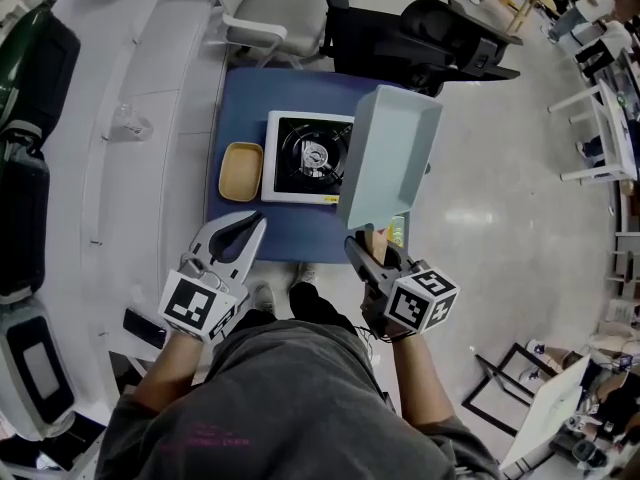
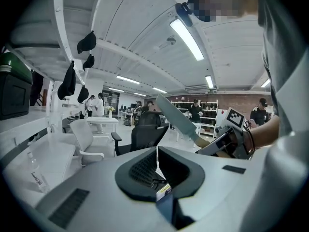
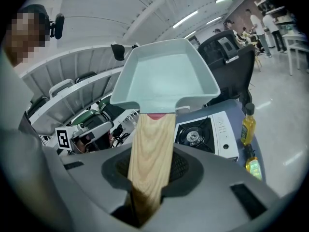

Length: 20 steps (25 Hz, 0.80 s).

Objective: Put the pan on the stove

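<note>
Task thing: the pale green pan, with a wooden handle, hung in the air. It was tilted with its open side toward the person, over the right edge of the stove and not resting on it.
Right gripper: its jaws were clamped on the wooden handle and carried the whole pan.
Left gripper: its jaws were together with nothing between them. It hovered over the near edge of the table, clear of the stove.
Done: by these views, the pan was off the table and close to the stove.
Left: the pan was not yet levelled, centred over the burner or set down. The burner stood bare.
Surface: a blue table carried the white stove. A yellow dish lay just beside the stove's left side. An oil bottle and a smaller bottle stood at its right.
Room: an open office with a glossy floor. A white chair and a black chair stood beyond the table, and a curved white counter ran along the left.
</note>
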Tool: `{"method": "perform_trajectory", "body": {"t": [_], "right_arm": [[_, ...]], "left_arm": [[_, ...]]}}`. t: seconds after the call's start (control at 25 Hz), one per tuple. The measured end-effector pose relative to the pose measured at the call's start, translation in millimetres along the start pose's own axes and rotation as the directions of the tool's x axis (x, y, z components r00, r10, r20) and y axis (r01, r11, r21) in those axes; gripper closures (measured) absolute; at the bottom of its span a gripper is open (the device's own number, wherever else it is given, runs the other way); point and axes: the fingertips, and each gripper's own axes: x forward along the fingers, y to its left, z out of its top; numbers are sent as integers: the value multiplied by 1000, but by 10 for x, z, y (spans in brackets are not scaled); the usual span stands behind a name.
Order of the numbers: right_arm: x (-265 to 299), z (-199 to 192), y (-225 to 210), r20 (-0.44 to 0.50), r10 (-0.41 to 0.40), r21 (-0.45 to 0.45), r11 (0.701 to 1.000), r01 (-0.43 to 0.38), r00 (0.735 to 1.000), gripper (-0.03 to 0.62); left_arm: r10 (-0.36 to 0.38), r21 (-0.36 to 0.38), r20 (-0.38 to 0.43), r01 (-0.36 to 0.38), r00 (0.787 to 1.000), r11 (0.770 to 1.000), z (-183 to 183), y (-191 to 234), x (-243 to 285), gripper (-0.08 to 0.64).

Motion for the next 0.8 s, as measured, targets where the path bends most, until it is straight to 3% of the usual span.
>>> {"method": "perform_trajectory", "body": {"t": [0.44, 0.8], "right_arm": [[198, 269, -435, -67, 60, -13, 998, -61, 996, 489], [439, 253, -674, -132, 57, 2, 998, -57, 990, 489]], "left_arm": [[76, -13, -18, -76, 997, 997, 18, 43, 475, 549], [106, -40, -37, -108, 994, 993, -84, 136, 690, 549]]}}
